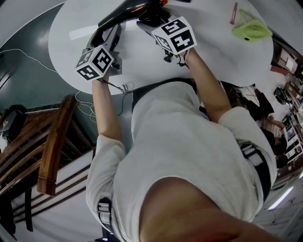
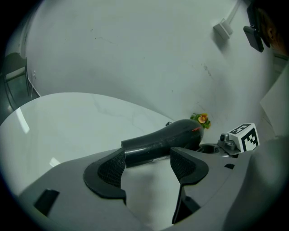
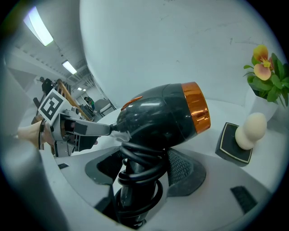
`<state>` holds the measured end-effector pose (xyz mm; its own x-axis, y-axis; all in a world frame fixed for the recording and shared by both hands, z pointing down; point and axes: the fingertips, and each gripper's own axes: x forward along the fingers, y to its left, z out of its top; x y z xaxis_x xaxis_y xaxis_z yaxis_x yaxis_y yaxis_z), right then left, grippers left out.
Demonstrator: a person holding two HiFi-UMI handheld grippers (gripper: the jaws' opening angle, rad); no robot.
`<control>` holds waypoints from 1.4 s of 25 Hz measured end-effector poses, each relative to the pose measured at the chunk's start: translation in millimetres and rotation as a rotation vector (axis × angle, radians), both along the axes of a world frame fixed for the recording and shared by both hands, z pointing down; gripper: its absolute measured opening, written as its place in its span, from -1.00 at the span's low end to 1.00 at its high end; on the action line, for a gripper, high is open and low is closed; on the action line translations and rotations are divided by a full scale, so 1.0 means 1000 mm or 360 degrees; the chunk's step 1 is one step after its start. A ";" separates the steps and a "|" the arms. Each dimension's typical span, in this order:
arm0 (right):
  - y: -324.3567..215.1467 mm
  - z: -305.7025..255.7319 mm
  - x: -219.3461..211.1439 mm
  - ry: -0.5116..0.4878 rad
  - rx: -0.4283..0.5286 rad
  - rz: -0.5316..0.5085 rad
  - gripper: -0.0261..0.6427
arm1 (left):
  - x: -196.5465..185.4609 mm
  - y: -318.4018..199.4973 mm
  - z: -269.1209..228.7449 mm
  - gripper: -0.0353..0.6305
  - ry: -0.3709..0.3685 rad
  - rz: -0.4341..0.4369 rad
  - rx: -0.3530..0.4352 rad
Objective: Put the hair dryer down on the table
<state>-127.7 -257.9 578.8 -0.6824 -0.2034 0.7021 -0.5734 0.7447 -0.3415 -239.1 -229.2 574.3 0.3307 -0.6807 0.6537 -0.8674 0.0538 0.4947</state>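
The hair dryer (image 3: 158, 118) is dark grey with an orange ring on its body. My right gripper (image 3: 135, 169) is shut on its handle, and a black cord is coiled round that handle. In the head view the dryer (image 1: 120, 14) is at the far side of the round white table (image 1: 213, 59), with the right gripper (image 1: 154, 16) on it. My left gripper (image 2: 149, 164) is open. The dryer's long black barrel (image 2: 151, 145) lies across just beyond its fingertips, with its end against the left pad (image 2: 110, 169). The left gripper (image 1: 113, 38) is beside the barrel.
A green hand fan (image 1: 251, 29) and a red pen (image 1: 234, 13) lie at the table's far right. A flower in a white pot (image 3: 264, 72) and an egg-shaped thing on a dark stand (image 3: 250, 130) sit behind the dryer. A wooden chair (image 1: 52, 142) stands at my left.
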 end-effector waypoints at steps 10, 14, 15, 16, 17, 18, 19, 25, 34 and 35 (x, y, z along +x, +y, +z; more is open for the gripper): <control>0.001 0.003 0.000 0.0009 -0.0003 0.0008 -0.06 | 0.000 0.001 0.000 0.09 -0.0002 0.0004 0.0008; 0.000 0.004 0.000 0.0011 -0.0005 0.0008 -0.06 | 0.000 0.001 0.001 0.09 -0.0004 0.0006 0.0008; 0.000 0.004 0.000 0.0011 -0.0005 0.0008 -0.06 | 0.000 0.000 0.000 0.09 -0.0004 0.0006 0.0008; 0.000 0.004 0.000 0.0010 -0.0005 0.0009 -0.06 | 0.000 0.000 -0.001 0.09 -0.0004 0.0007 0.0008; 0.000 0.003 0.000 0.0011 -0.0005 0.0010 -0.06 | 0.001 0.000 -0.001 0.09 -0.0004 0.0007 0.0009; 0.000 0.003 0.000 0.0011 -0.0005 0.0011 -0.06 | 0.001 0.000 -0.001 0.09 -0.0004 0.0007 0.0009; 0.000 0.003 0.001 0.0012 -0.0006 0.0011 -0.06 | 0.001 0.000 -0.001 0.09 -0.0005 0.0007 0.0009; 0.000 0.005 0.000 0.0017 -0.0004 0.0014 -0.06 | 0.000 0.001 -0.001 0.09 -0.0008 0.0012 0.0009; 0.000 0.006 0.000 0.0019 -0.0007 0.0020 -0.06 | 0.000 0.001 -0.002 0.09 -0.0010 0.0016 0.0011; 0.000 0.006 0.000 0.0020 -0.0007 0.0020 -0.06 | 0.000 0.001 -0.002 0.09 -0.0009 0.0015 0.0011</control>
